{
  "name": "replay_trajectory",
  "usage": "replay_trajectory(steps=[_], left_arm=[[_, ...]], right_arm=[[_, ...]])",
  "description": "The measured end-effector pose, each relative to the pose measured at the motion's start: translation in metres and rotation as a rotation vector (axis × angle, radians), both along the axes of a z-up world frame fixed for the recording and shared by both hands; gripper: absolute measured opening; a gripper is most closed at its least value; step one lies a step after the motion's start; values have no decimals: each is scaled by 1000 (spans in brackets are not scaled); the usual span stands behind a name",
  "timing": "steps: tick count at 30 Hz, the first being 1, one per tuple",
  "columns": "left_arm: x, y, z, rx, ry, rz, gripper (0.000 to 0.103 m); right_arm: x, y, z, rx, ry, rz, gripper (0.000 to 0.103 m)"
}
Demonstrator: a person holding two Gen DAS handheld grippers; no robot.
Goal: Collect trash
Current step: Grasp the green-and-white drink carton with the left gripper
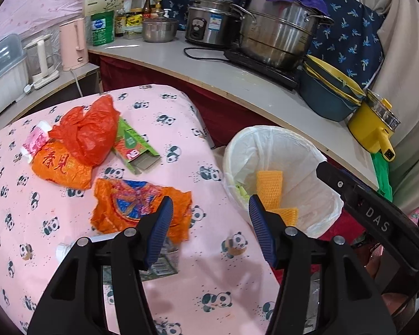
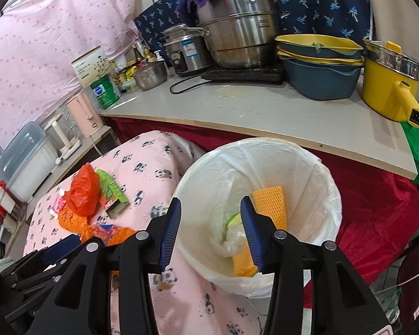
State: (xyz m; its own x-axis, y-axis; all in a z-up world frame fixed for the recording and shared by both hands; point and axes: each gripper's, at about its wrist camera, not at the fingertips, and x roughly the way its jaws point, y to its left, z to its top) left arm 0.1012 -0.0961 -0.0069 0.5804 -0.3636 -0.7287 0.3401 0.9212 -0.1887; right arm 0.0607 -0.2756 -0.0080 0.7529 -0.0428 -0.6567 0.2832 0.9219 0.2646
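Observation:
A white-lined trash bin (image 1: 318, 150) (image 2: 329, 184) stands beside the pink panda-cloth table (image 1: 181, 128) (image 2: 145, 153). It holds yellow foam netting (image 1: 268, 187) (image 2: 269, 203), clear plastic and green scraps. On the table lie a red plastic bag (image 1: 89, 131) (image 2: 82, 192), an orange wrapper with red characters (image 1: 60, 166), an orange and blue wrapper (image 1: 134, 206), a green carton (image 1: 134, 148) (image 2: 111, 189) and a pink tube (image 1: 35, 139). My left gripper (image 1: 209, 212) is open and empty over the table edge, its left finger over the orange and blue wrapper. My right gripper (image 2: 209, 217) is open and empty above the bin.
A counter (image 1: 237, 83) (image 2: 265, 117) behind carries steel pots, a rice cooker, a blue and yellow basin stack (image 2: 321, 67), a yellow pot (image 2: 388, 89), bottles and a green can. A pink kettle (image 1: 72, 44) and a white box stand at left. A clear carton lies under my left gripper.

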Motion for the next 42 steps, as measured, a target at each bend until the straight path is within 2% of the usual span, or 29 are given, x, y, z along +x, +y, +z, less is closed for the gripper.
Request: replay_trajectory(steps=[5,8,10,16,21,28,34,38,42], left_arm=[[-1,33,0,-3,-4,54,54],[-2,55,-2,-1,-7,88,58],[-4,70,-5,9,-15,106,61],[-11,102,-13,28,2,138,62],[-21,117,-18,44,9,157,66],[-35,142,-19,-20,63,212,69],[-45,143,-24,-2,71,212,69],[-48,150,-35,13,96,234,69],[-49,164,-41,-18,128,278,69]], right_arm=[[2,27,1,-14,8,51,47],[4,43,-1,-16,17,79,48],[5,53,-4,-16,24,98,48],[6,79,-19,-14,59,148,48],[5,98,-32,-25,92,187,48],[11,114,-48,-54,124,228,48],[20,125,-57,-56,151,263,48],[13,138,-60,-57,165,306,48],[-4,156,-63,-28,181,367,48]])
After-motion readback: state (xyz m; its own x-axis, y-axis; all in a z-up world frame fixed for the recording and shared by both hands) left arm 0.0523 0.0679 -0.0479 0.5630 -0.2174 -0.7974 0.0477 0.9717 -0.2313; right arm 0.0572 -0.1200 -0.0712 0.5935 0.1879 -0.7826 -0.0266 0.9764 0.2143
